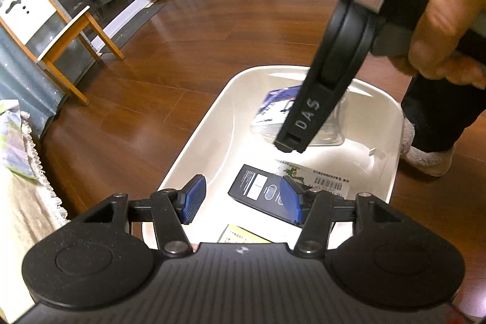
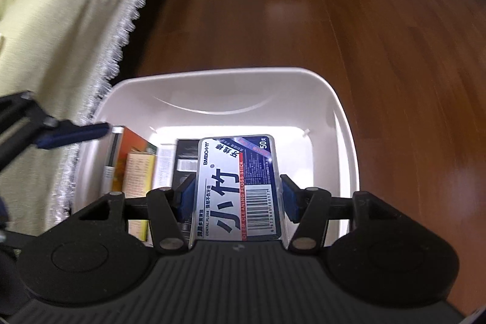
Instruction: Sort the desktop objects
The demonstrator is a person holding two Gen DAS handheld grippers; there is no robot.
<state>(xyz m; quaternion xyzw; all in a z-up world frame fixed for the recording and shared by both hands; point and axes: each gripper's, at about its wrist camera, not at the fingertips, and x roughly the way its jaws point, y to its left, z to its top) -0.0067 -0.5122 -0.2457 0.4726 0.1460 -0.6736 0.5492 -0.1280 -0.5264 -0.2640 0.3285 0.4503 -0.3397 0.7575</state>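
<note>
A white plastic bin (image 2: 212,75) stands on the wooden floor. My right gripper (image 2: 235,196) is shut on a clear dental floss stick box (image 2: 237,187) with a blue and white label, held flat above the bin. In the left wrist view a hand holds the right gripper (image 1: 290,144) pointing down into the bin (image 1: 197,148), the floss box (image 1: 273,105) showing behind it. My left gripper (image 1: 243,199) hangs open over the bin's near end, above a black box (image 1: 258,192) lying inside. One blue left fingertip (image 2: 73,135) pokes over the bin's left rim.
Inside the bin lie orange and yellow boxes (image 2: 136,169) and a printed paper (image 1: 322,178). A fringed bedcover (image 2: 60,35) borders the bin's left side. A small wooden chair (image 1: 45,29) stands by a glass door. A person's leg and slipper (image 1: 425,160) are beside the bin.
</note>
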